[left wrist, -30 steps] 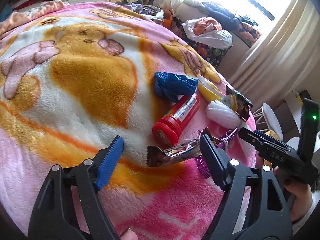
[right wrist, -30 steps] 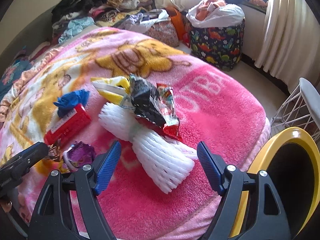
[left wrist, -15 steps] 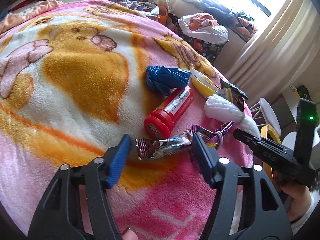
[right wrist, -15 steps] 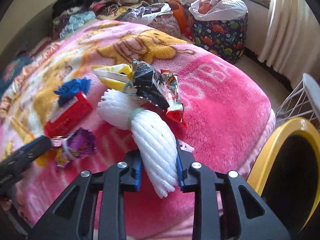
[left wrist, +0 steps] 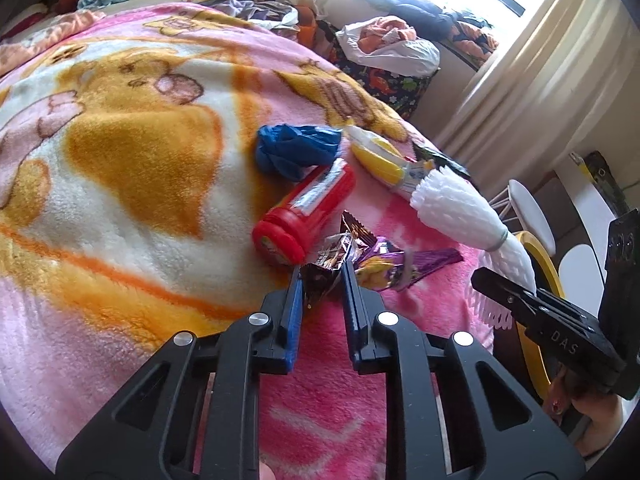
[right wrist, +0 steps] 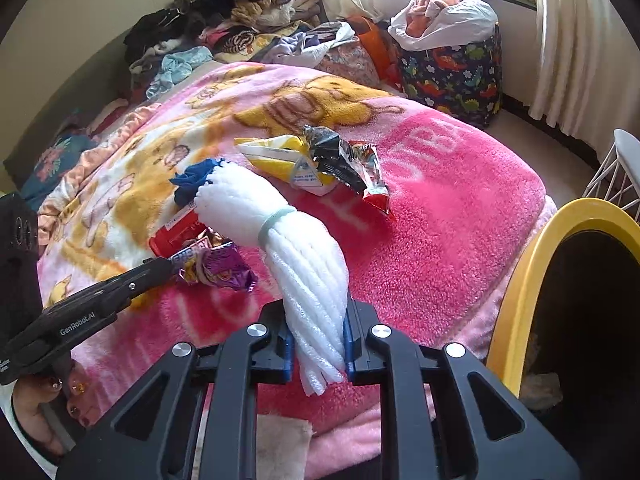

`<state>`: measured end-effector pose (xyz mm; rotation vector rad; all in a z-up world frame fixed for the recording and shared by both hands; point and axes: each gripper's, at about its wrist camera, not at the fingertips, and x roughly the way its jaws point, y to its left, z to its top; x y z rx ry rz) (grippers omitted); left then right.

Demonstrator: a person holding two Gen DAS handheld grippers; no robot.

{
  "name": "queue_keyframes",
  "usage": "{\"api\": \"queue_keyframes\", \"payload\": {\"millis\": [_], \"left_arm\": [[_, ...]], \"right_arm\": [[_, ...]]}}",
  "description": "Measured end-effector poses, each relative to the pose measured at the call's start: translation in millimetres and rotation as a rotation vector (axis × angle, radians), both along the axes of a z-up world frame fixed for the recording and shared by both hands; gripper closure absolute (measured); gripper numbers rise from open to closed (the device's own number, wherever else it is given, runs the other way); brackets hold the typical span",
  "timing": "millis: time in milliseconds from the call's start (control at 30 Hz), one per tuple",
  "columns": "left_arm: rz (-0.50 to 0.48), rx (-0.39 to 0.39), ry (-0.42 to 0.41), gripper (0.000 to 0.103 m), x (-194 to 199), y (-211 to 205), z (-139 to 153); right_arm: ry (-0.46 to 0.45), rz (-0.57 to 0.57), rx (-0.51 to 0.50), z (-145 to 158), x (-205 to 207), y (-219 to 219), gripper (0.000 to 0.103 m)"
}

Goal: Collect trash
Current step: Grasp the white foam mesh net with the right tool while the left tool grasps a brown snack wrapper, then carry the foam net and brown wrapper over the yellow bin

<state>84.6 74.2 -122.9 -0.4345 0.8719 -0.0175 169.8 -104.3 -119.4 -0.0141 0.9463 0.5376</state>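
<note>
Trash lies on a pink and orange fleece blanket (left wrist: 120, 168). My left gripper (left wrist: 322, 274) is closing its jaws on a crumpled brown foil wrapper (left wrist: 336, 250), and the pads press it. Beside that wrapper lie a purple wrapper (left wrist: 392, 268), a red tube (left wrist: 304, 216), a blue glove (left wrist: 296, 150) and a yellow packet (left wrist: 376, 154). My right gripper (right wrist: 316, 320) is closing on the lower end of a white foam net (right wrist: 280, 224), pinched between its pads. Black and red snack wrappers (right wrist: 344, 160) lie behind it. A yellow-rimmed bin (right wrist: 520, 280) stands at the bed's right edge.
A dinosaur-print basket (right wrist: 452, 76) with a white bag on top stands past the bed by the curtains (right wrist: 572, 40). Heaped clothes (right wrist: 240, 20) cover the far end of the bed. A white wire rack (right wrist: 612, 172) stands behind the bin.
Both grippers went from wide open to closed: the left onto the brown foil wrapper, the right onto the foam net. The net's tail now stands up off the blanket.
</note>
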Motion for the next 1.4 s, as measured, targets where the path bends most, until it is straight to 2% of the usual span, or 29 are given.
{"api": "queue_keyframes", "payload": {"millis": [567, 1400], "left_arm": [[-0.050, 0.037, -0.138, 0.091, 0.6, -25.5, 51.0], [-0.141, 0.047, -0.238, 0.092, 6.0, -70.3, 86.0]], "right_arm": [[-0.075, -0.054, 0.091, 37.5, -9.1, -26.0, 0.086], [-0.149, -0.182, 0.166, 70.4, -15.3, -86.2, 0.086]]}}
